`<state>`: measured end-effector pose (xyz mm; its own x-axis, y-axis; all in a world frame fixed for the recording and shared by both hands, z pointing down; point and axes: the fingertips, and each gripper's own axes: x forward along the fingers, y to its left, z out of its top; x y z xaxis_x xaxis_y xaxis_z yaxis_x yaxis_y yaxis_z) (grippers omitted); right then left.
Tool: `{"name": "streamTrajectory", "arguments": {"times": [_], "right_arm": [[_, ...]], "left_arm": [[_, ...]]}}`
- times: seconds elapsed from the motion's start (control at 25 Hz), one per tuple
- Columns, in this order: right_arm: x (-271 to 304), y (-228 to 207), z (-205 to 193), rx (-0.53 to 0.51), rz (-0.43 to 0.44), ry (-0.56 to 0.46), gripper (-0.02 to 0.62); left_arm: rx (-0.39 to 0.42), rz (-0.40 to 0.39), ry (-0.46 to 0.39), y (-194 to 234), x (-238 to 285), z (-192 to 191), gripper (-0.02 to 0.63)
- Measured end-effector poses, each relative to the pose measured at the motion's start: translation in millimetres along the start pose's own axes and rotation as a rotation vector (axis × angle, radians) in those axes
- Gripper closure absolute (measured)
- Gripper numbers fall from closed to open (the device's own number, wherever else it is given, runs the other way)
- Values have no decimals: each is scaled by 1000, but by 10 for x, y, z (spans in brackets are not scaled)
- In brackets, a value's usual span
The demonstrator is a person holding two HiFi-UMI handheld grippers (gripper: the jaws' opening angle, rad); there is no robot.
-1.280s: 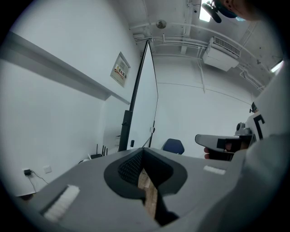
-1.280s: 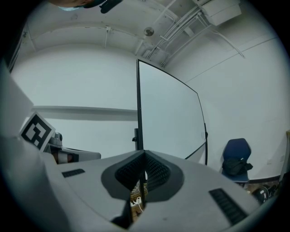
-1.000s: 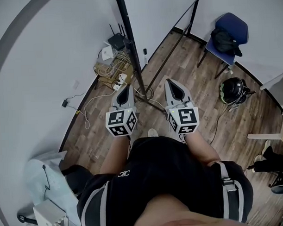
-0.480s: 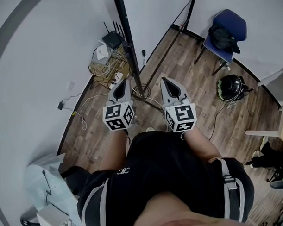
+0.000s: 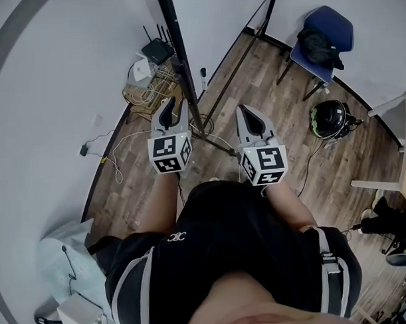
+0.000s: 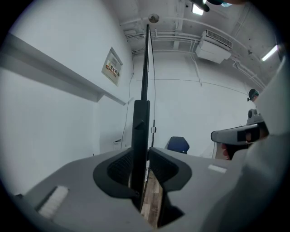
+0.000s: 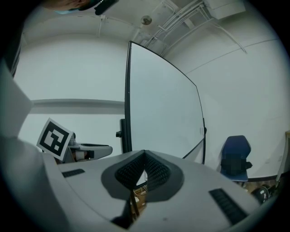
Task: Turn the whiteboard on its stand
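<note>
Straddles the black post (image 6: pixel 140 122) of the whiteboard (image 7: pixel 163 104) stand with left gripper (image 6: pixel 146 154) jaws just opening, not pressing it; holds right gripper (image 7: pixel 144 156) jaws closed, empty, short of the whiteboard.

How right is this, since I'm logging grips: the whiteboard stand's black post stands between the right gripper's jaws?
Wrong gripper: the black post stands between the left gripper's jaws, which have just been opening, with a gap beside it, as the left gripper view shows. The right gripper's jaws are together, empty.
</note>
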<state>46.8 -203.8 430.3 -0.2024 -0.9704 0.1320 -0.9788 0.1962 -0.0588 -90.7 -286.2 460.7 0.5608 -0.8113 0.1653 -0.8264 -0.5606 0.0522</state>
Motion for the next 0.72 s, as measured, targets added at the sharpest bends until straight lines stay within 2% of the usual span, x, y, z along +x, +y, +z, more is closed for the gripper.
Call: {"name": "streamTrajectory", "arguments": {"times": [0.28, 0.52, 0.72], "right_arm": [[21, -147, -26, 7, -36, 17, 591], [41, -316, 14, 7, -50, 21, 591], [25, -501, 32, 9, -51, 23, 591]], "left_arm": [[-6, -44, 33, 22, 314, -66, 418], [32, -17, 52, 43, 502, -77, 407], [25, -1, 74, 52, 651, -73, 407]]}}
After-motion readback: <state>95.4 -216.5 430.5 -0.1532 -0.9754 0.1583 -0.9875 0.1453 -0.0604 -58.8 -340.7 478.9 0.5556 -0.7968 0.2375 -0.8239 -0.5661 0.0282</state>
